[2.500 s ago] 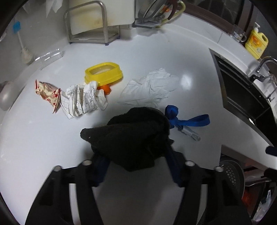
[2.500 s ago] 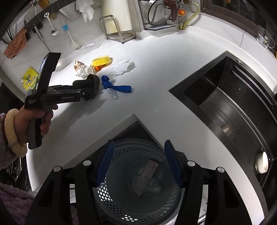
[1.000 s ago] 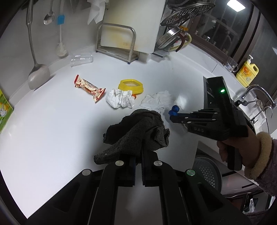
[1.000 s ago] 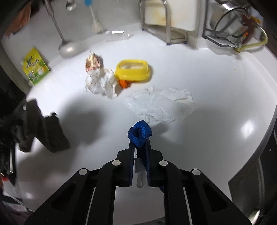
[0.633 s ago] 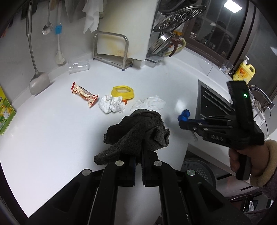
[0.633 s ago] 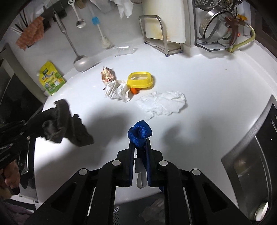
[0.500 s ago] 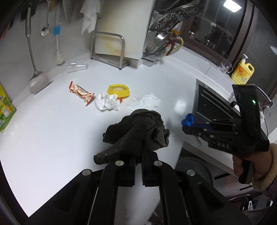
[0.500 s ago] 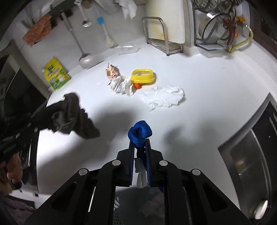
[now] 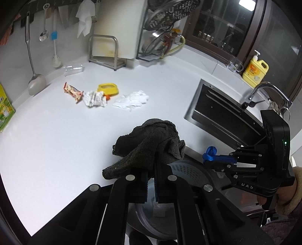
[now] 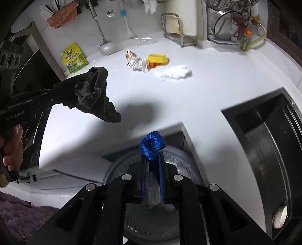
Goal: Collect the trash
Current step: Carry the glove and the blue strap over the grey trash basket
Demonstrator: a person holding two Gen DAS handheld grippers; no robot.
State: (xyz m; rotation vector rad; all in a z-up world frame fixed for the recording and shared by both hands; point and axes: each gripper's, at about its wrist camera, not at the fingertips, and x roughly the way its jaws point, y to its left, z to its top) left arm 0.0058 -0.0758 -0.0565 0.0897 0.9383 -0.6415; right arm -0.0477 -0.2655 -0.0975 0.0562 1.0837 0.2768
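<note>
1. I hold two pieces of trash, one per gripper. My left gripper (image 9: 150, 170) is clamped on one dark rag (image 9: 149, 145), and my right gripper (image 10: 152, 167) is pinched on one blue strap (image 10: 152, 145) with a pale clip hanging between the fingers.
2. Both are held in the air over the single mesh bin (image 10: 181, 156), which stands below the counter's (image 9: 56, 132) edge.
3. Four more pieces lie on the counter, well apart from me: one snack wrapper (image 9: 72, 91), one checked paper wad (image 9: 93, 99), one white tissue (image 9: 132, 100) and one yellow lid (image 9: 108, 88), with a small orange bit just beside the lid.
4. The left view shows one tap (image 9: 268, 90) and one yellow soap bottle (image 9: 255, 71) by the sink (image 9: 217, 109); the right view lacks both.
5. The right view alone shows an orange cloth (image 10: 63, 17) hanging on the wall.
6. The bin's inside is mostly hidden by my grippers and blurred; I cannot tell what lies in it.
7. The strap's lower end is cut off behind my fingers.
</note>
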